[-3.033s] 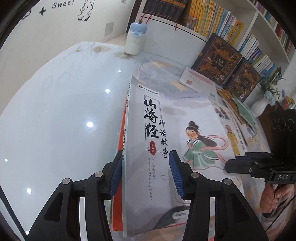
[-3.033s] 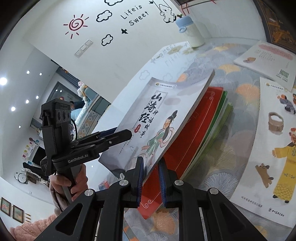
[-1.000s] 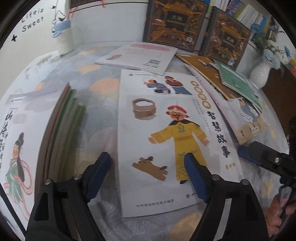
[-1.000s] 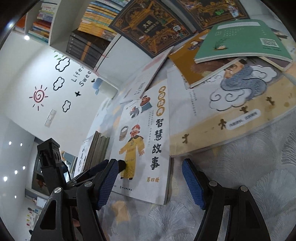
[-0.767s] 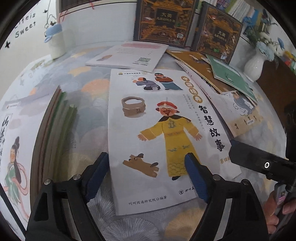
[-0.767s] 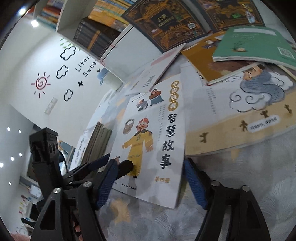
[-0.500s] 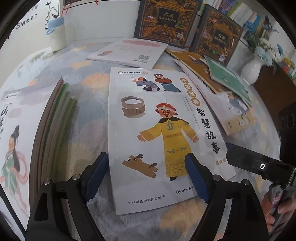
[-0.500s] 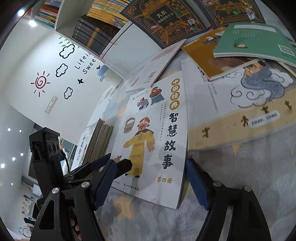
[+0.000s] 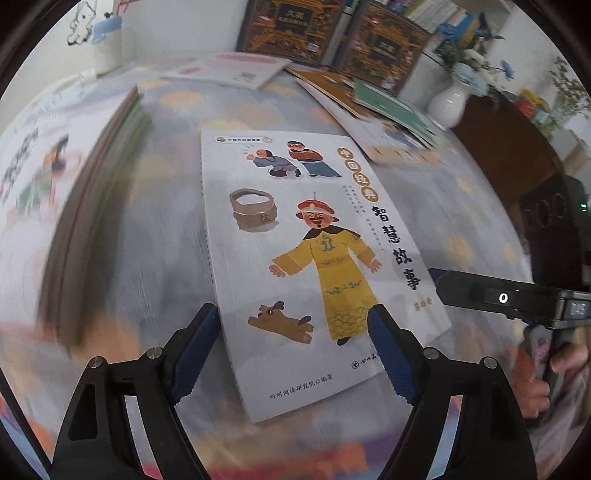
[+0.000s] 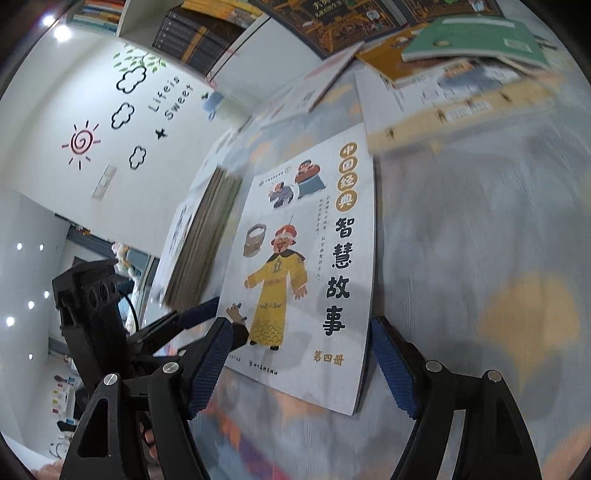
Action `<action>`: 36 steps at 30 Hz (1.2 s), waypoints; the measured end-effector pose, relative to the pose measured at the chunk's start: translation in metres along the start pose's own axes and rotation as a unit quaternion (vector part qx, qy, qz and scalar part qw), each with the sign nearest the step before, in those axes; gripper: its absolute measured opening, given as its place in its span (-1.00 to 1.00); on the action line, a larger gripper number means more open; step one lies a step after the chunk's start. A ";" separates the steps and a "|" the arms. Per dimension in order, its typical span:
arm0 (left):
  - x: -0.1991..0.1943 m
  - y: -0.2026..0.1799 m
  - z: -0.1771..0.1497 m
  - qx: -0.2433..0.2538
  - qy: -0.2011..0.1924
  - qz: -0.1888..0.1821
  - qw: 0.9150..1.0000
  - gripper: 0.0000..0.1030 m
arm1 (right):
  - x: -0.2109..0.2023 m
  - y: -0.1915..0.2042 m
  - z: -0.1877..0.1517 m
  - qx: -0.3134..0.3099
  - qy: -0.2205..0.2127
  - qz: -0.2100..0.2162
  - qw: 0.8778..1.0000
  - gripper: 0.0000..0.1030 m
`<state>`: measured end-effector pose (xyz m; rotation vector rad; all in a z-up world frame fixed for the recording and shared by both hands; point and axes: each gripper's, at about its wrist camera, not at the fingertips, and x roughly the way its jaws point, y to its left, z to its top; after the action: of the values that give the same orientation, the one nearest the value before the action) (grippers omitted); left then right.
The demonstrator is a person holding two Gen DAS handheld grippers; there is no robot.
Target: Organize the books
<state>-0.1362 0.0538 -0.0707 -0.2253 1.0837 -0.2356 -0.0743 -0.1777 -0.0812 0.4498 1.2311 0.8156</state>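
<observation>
The left hand-held gripper [image 9: 295, 347] stands wide open, its jaws either side of the near end of a white storybook [image 9: 310, 266] with a yellow-robed figure on the cover; the pads touch nothing. The right hand-held gripper [image 10: 301, 363] is likewise open and empty, set at the book's near right corner, one jaw over the cover's lower part and the other just off its right edge. In the left wrist view the right tool's jaw tip reaches toward that same edge, with a hand [image 9: 539, 376] on its handle.

The storybook lies flat and face up on the patterned surface [image 10: 480, 240], by itself. To its left sits a stack of books [image 9: 92, 206], already gathered, blurred here. Beyond it, more loose books [image 9: 388, 99] overlap untidily near a white vase [image 9: 448, 103], and dark boxed volumes [image 9: 291, 26] lean against the shelf.

The step in hand looks like the approach to the next loose book for the stack. The cover lies flush with the surface, so the next move likely calls for lifting an edge with one jaw, closing on it, and carrying it onto the stack with edges squared.
</observation>
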 end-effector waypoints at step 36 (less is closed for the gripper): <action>0.006 0.028 0.005 -0.007 -0.006 -0.036 0.999 -0.43 | 0.003 -0.039 0.003 -0.007 0.015 0.059 0.998 -0.77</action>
<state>-0.1272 0.0795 -0.0817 -0.2781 1.0671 -0.2915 -0.0592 -0.1998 -0.1093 0.5048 1.2347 0.9338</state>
